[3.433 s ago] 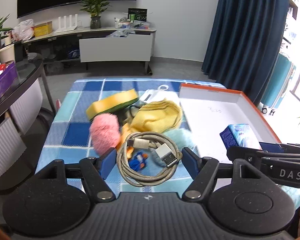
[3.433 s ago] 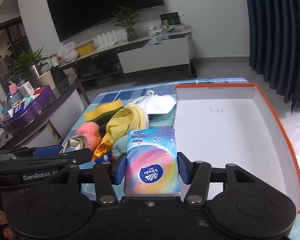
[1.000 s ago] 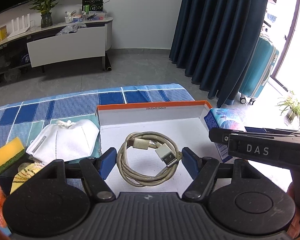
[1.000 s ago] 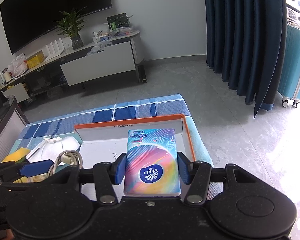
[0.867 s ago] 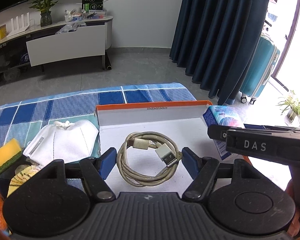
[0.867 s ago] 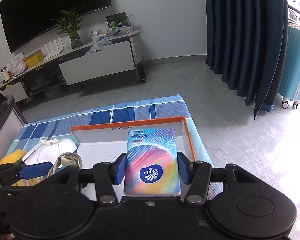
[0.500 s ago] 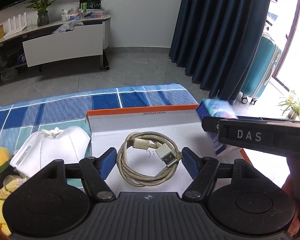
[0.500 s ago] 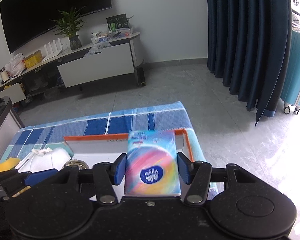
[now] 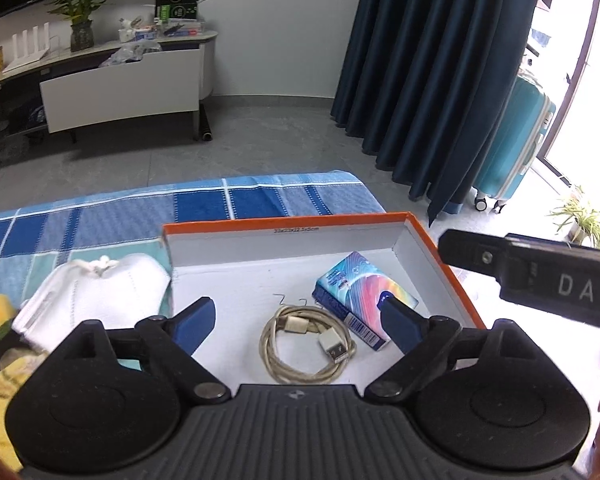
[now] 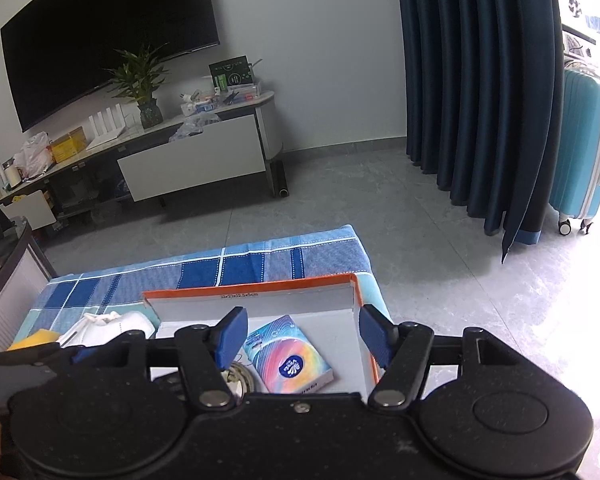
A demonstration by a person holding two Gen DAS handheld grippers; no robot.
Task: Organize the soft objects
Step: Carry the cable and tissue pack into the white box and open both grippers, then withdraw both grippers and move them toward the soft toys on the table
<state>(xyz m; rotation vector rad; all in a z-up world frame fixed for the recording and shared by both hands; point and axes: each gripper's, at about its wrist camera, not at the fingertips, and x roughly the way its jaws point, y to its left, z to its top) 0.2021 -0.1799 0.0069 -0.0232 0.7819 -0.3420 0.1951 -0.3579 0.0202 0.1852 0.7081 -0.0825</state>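
Both drops are done since the earlier frame: the coiled cable (image 9: 306,344) and tissue pack (image 9: 364,300) now lie loose in the orange-rimmed box (image 9: 452,280), below and between the jaws. The left gripper (image 9: 300,320) and right gripper (image 10: 300,336) have just been opening and stand wide, holding nothing. Next soft candidate is probably the white mask (image 9: 100,288), just left of the left jaws; it looks light and squishy, so I'd pinch its folded middle, not the thin straps.

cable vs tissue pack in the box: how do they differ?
The USB cable is a beige, round coil; the tissue pack is a flat, rainbow-printed rectangle with a blue edge. The cable lies nearer the left gripper, the pack further toward the box's right wall. Both lie loose on the box floor, side by side; whether they touch is unclear.
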